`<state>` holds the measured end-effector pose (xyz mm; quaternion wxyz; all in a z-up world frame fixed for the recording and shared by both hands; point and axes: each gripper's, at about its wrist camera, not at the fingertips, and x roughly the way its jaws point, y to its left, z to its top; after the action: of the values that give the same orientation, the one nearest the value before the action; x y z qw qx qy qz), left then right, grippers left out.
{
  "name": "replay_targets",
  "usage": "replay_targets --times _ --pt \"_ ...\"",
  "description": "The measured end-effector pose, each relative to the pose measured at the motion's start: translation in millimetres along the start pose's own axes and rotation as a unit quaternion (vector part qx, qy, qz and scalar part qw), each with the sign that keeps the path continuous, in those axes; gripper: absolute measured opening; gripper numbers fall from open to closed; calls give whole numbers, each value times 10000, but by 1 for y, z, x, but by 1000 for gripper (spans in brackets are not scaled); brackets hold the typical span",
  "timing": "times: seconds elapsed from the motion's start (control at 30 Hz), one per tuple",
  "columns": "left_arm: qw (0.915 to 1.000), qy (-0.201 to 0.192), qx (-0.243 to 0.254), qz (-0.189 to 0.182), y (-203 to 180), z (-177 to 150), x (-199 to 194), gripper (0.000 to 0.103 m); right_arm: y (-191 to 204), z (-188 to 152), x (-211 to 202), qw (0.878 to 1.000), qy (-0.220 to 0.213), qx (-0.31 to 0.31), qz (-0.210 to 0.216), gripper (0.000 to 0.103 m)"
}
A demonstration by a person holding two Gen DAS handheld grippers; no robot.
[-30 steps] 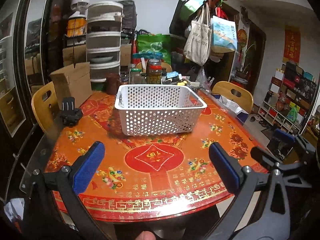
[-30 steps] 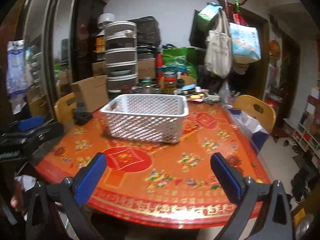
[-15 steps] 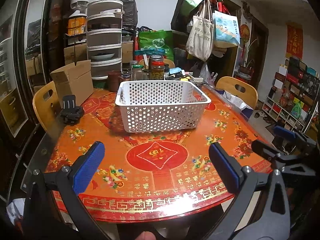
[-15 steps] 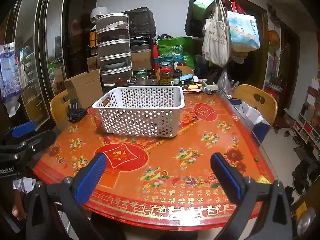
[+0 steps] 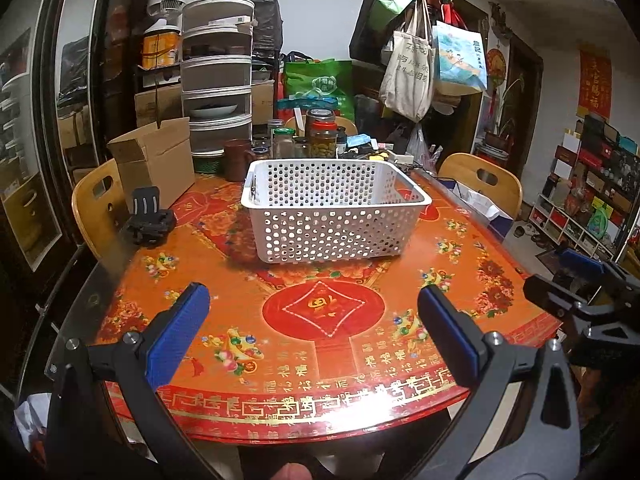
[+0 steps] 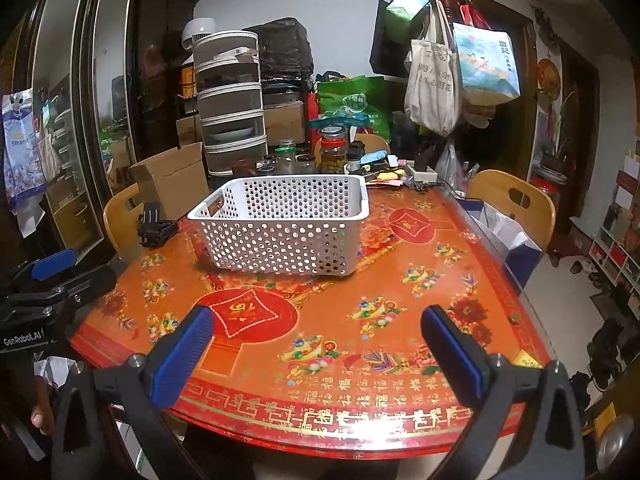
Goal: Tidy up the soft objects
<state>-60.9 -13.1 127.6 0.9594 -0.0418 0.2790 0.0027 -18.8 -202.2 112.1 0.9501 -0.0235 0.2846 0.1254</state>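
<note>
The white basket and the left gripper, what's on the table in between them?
Nothing sits there. In the left wrist view, only bare red patterned table shows between the left gripper and the white basket.

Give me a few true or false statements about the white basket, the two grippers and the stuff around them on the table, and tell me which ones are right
1. The white basket has nothing visible inside it. True.
2. The left gripper is shut on a soft toy. False: its jaws stand wide open and hold nothing.
3. The right gripper is open. True.
4. The cardboard box sits inside the basket. False: it stands apart from it, at the table's far left edge.
5. Glass jars stand behind the basket. True.
</note>
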Motion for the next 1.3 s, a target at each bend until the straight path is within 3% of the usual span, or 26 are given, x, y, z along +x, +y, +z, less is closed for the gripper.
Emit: replay_targets --times 1.3 --pt "10000 53 28 -19 2 -3 3 103 8 0 -5 9999 -15 -61 109 103"
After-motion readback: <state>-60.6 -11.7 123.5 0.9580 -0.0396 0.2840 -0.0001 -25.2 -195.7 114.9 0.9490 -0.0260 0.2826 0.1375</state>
